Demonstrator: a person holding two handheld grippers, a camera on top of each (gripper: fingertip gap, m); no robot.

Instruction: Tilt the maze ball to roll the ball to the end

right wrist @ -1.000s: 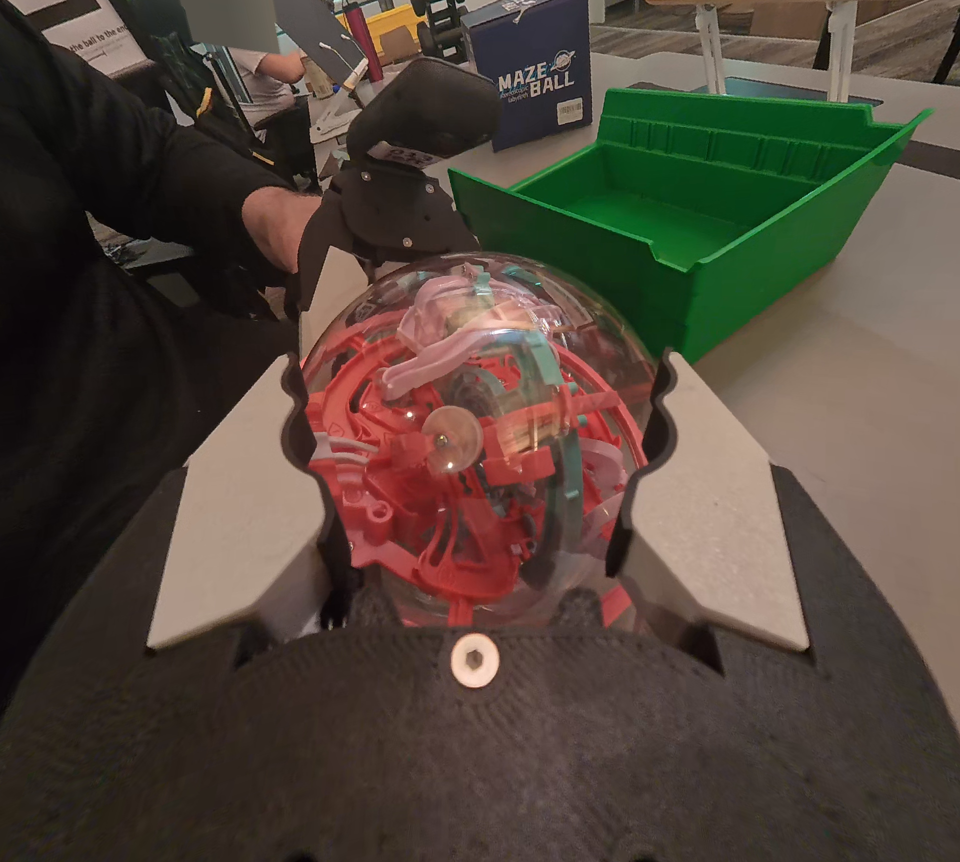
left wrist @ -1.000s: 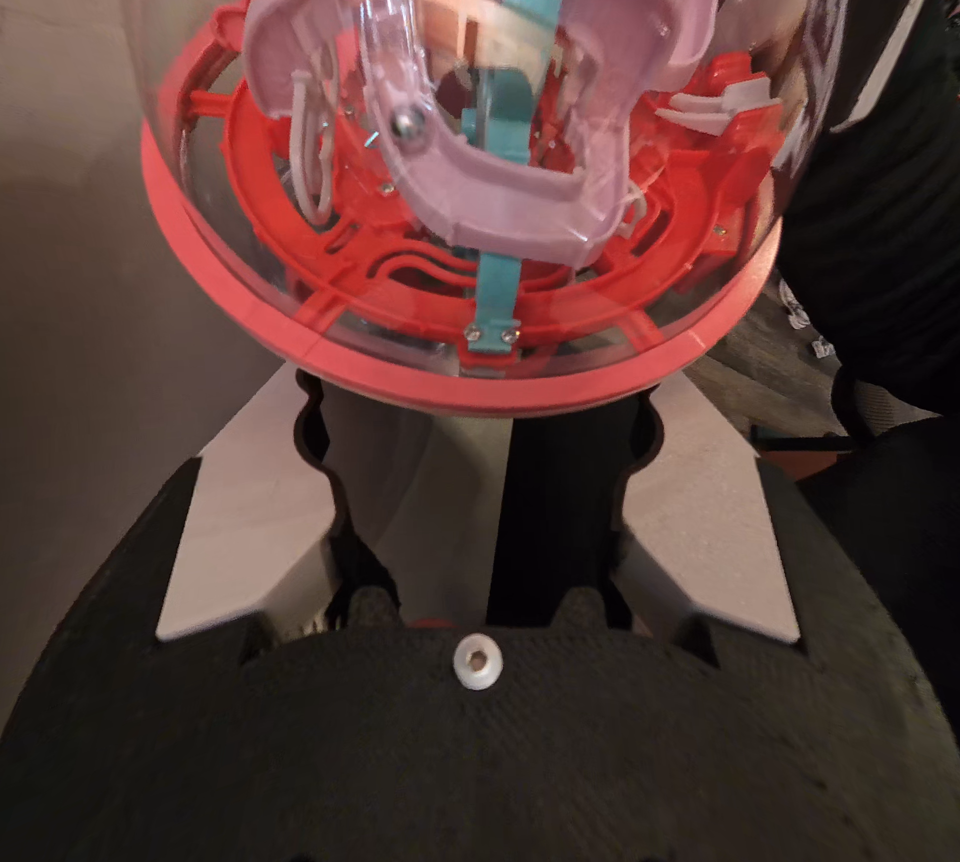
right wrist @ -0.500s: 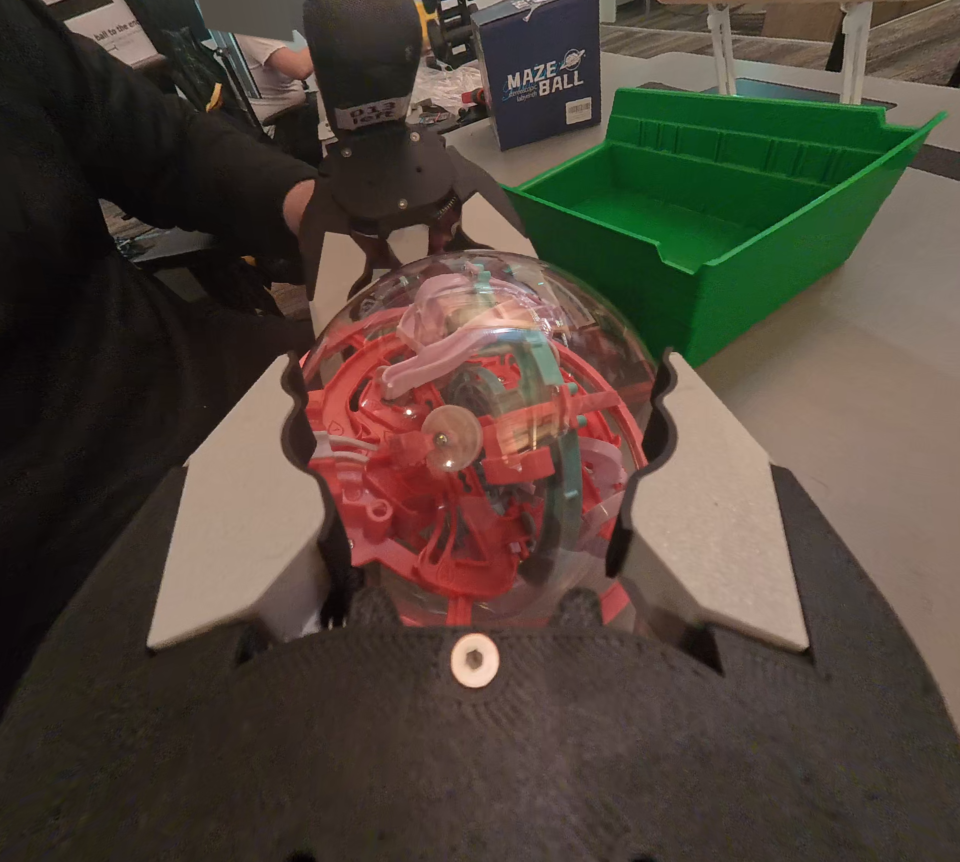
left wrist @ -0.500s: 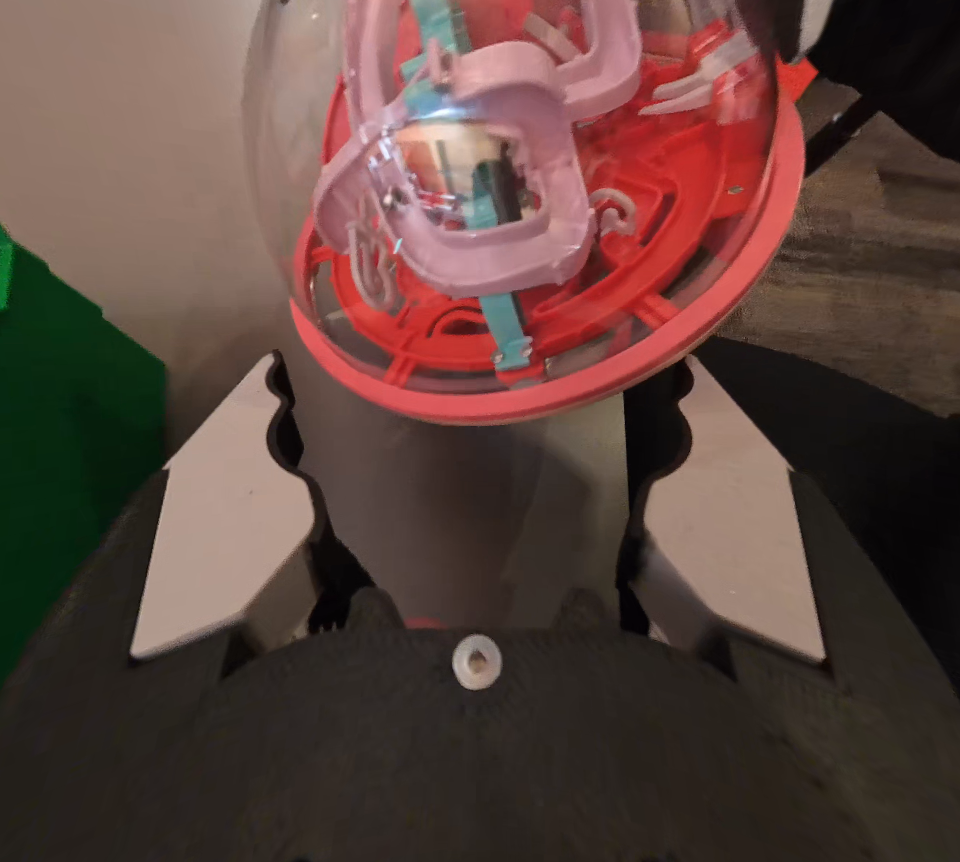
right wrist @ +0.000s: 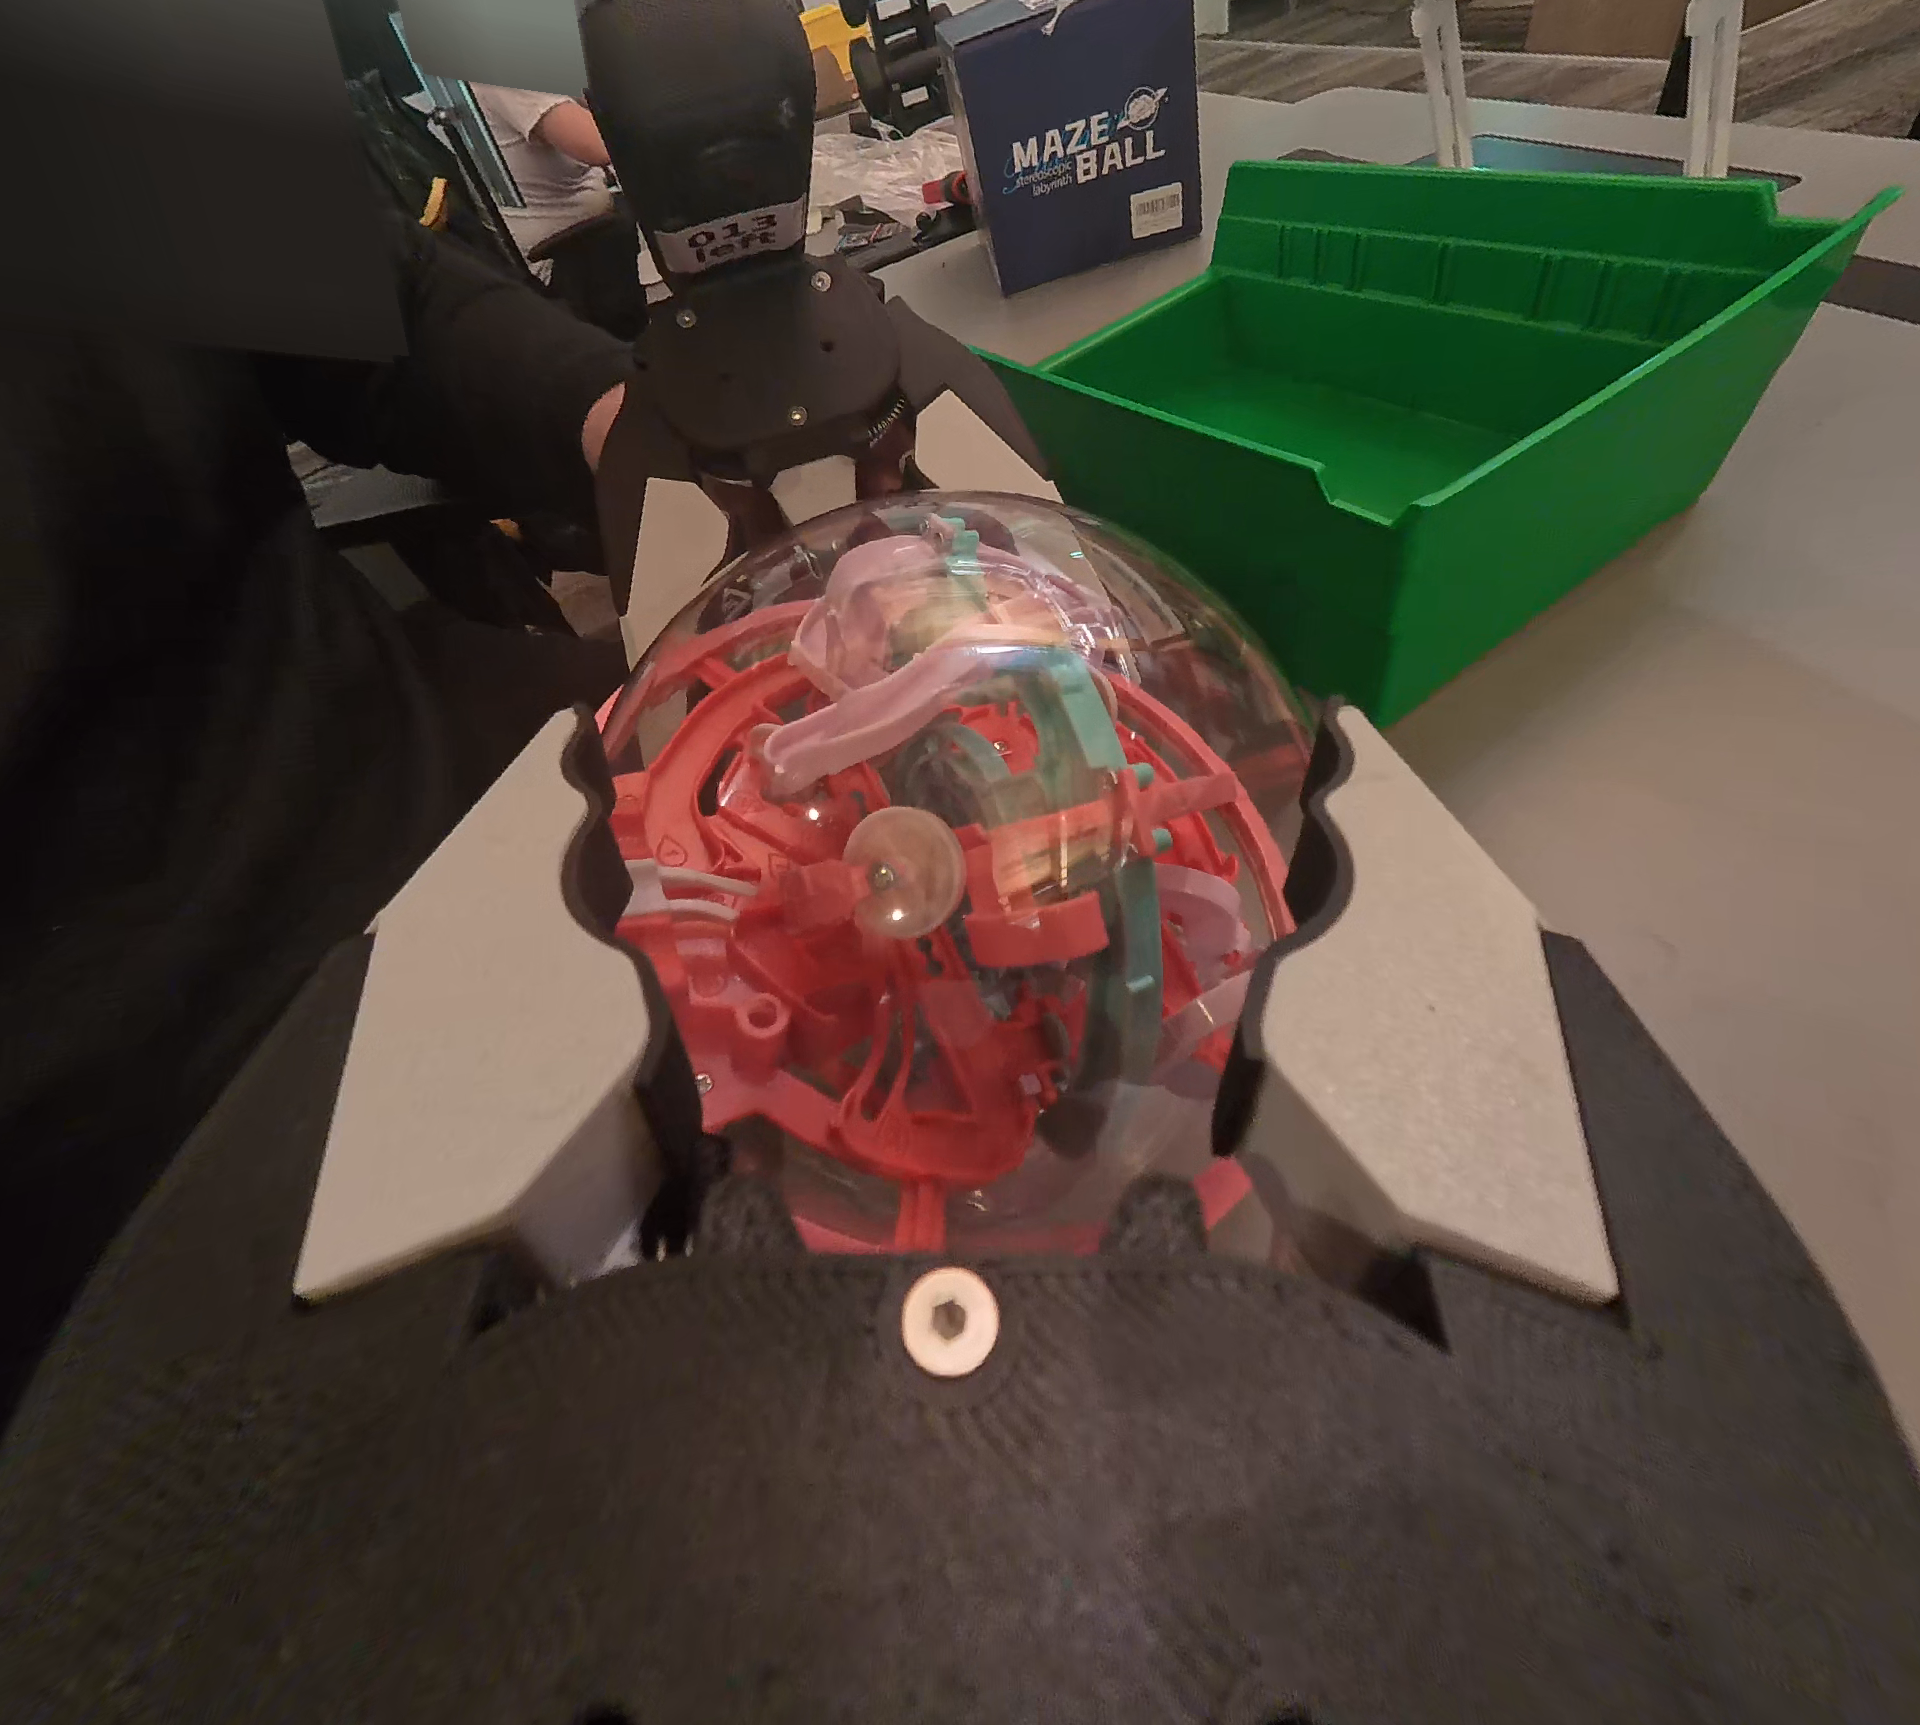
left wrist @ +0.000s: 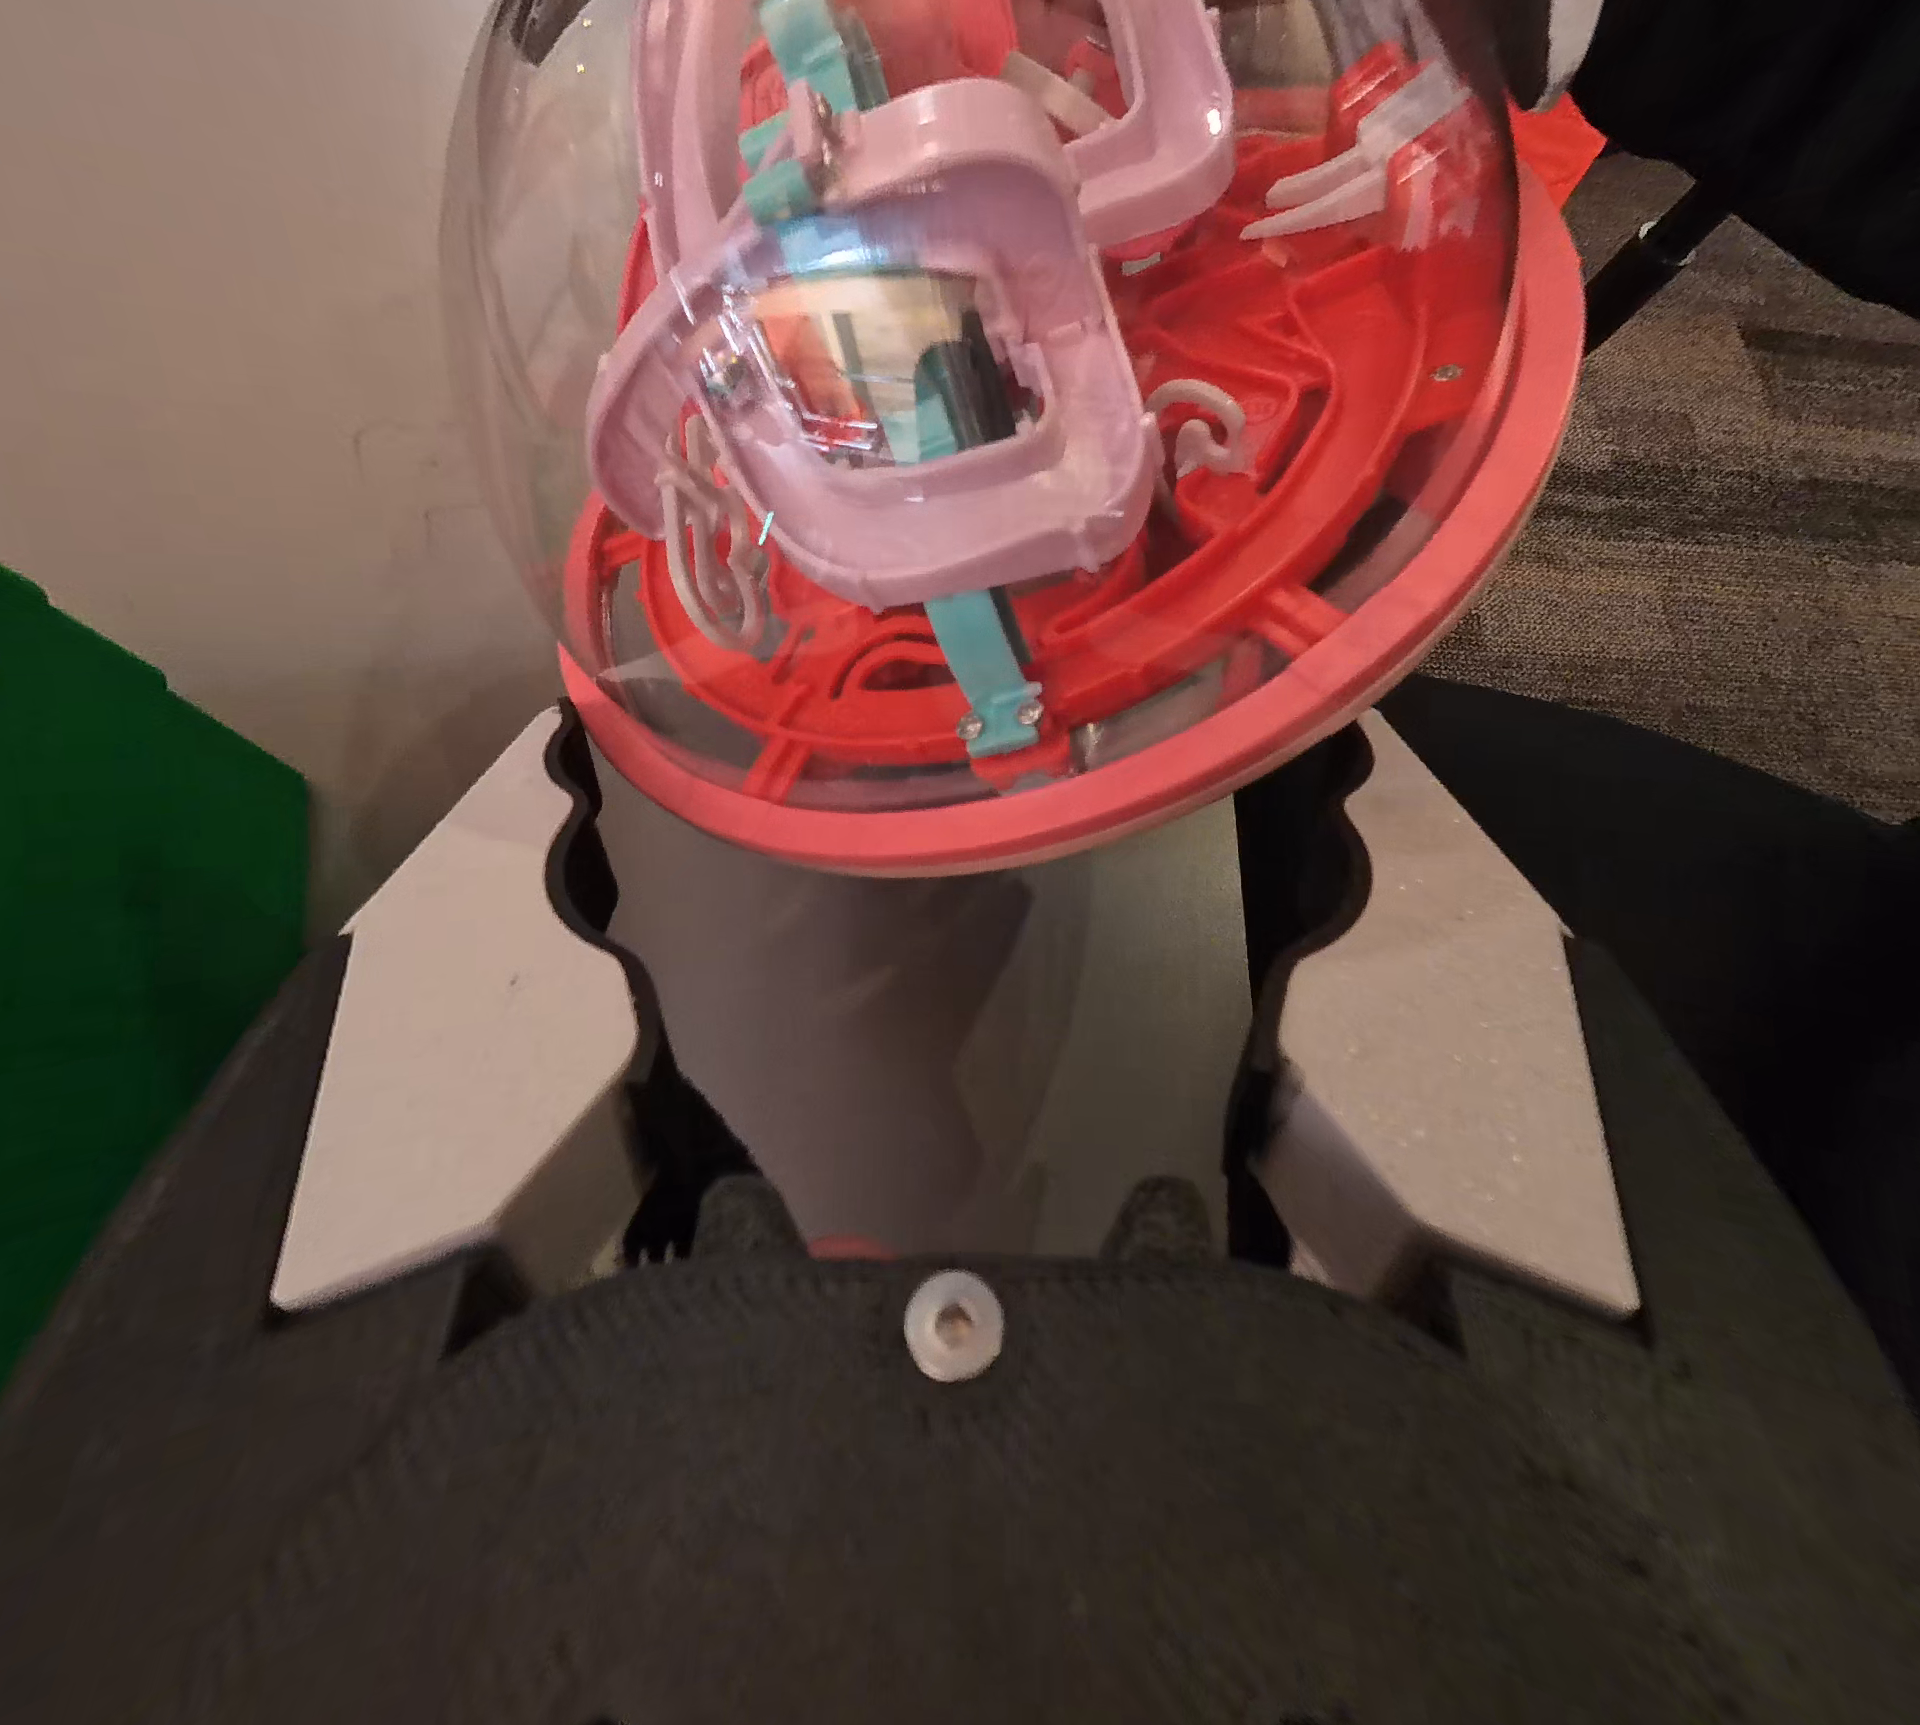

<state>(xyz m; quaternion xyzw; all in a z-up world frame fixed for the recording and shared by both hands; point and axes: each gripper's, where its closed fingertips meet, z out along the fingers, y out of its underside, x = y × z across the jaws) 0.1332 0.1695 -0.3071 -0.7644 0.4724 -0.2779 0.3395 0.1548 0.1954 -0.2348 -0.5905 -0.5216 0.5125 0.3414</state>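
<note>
The maze ball (right wrist: 935, 896) is a clear sphere with red, pink and teal tracks inside. My right gripper (right wrist: 951, 802) is shut on it, one finger on each side, and holds it above the grey table (right wrist: 1662, 896). My left gripper (right wrist: 800, 522) stands upright just behind the sphere, its fingers spread wide. In the left wrist view the maze ball (left wrist: 1039, 428) sits just ahead of my open left gripper (left wrist: 961, 761), with its red rim tilted up to the right. A small steel ball (left wrist: 730, 380) rests in the pink track at its left bend.
An open green bin (right wrist: 1507, 595) stands on the table to the right of the sphere; its corner shows in the left wrist view (left wrist: 104, 896). A blue box (right wrist: 1081, 117) stands behind it. A person's dark sleeve (right wrist: 208, 636) fills the left side.
My left gripper has swung from leaning sideways to upright behind the sphere. In its view the sphere now looks tilted and the green bin has come in at the left. My right gripper's grip is unchanged.
</note>
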